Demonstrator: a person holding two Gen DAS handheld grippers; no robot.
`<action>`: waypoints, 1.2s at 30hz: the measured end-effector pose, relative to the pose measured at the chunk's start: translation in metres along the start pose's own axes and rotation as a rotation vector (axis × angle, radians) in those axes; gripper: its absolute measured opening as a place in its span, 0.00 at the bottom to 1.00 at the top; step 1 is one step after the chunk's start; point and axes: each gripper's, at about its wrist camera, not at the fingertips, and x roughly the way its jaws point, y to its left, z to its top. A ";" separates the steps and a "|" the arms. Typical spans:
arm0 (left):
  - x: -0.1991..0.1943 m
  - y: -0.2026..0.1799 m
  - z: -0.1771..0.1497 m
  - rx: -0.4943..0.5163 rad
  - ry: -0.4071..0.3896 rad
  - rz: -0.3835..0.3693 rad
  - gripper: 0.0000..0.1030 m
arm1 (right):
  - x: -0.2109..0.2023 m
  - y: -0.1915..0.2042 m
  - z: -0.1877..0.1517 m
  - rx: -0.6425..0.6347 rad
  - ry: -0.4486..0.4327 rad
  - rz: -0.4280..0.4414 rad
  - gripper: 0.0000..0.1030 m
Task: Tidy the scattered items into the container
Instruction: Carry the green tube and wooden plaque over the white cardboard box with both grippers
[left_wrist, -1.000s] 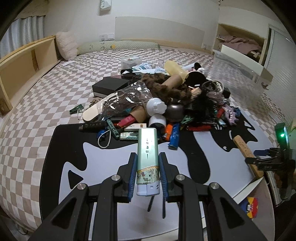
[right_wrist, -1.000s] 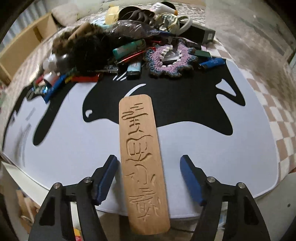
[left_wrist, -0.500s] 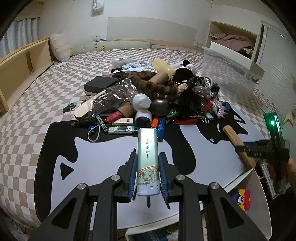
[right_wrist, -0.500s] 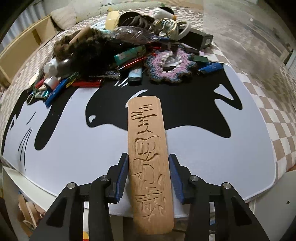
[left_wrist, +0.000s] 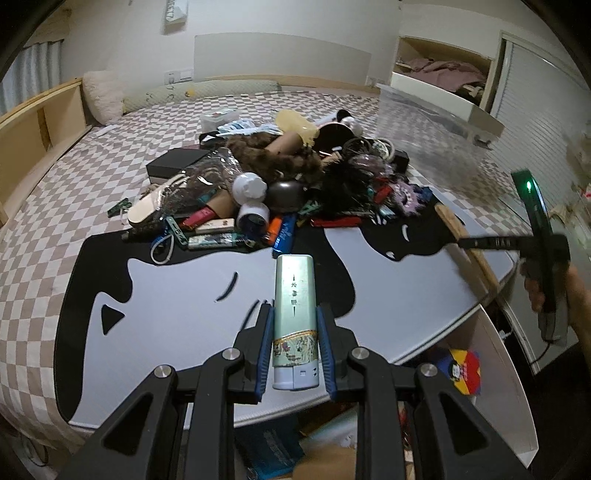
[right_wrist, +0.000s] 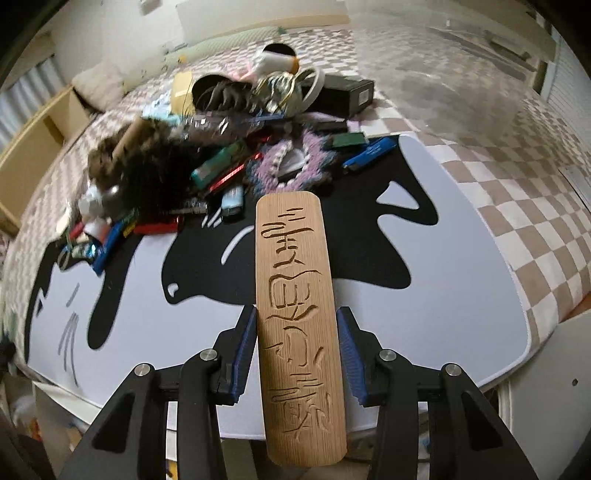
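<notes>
My left gripper (left_wrist: 294, 341) is shut on a pale green lighter (left_wrist: 295, 317) and holds it above the near edge of the black-and-white mat (left_wrist: 177, 306). My right gripper (right_wrist: 297, 343) is shut on a carved wooden plaque (right_wrist: 297, 314), lifted off the mat (right_wrist: 461, 280). In the left wrist view the right gripper (left_wrist: 480, 243) with the plaque (left_wrist: 463, 242) shows at the right. A pile of scattered items (left_wrist: 280, 184) lies at the mat's far side; it also shows in the right wrist view (right_wrist: 221, 155). A white container (left_wrist: 506, 369) stands below the mat's near right edge.
The mat lies on a checkered bed cover (left_wrist: 48, 206). A black box (left_wrist: 173, 164) sits left of the pile. Wooden shelves (left_wrist: 33, 122) line the left side. A colourful item (left_wrist: 461, 369) lies in the container.
The right gripper closed on the plaque and lifted it. Both grippers drew back and up from the pile, toward the mat's near edge.
</notes>
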 end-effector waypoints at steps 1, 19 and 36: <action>-0.001 -0.002 -0.002 0.004 0.002 -0.004 0.23 | -0.003 -0.001 0.001 0.007 -0.008 0.006 0.43; -0.013 -0.053 -0.037 0.124 0.062 -0.161 0.23 | -0.053 0.003 0.009 0.043 -0.099 0.153 0.43; -0.012 -0.096 -0.075 0.247 0.194 -0.265 0.23 | -0.068 0.026 -0.004 -0.020 -0.087 0.240 0.43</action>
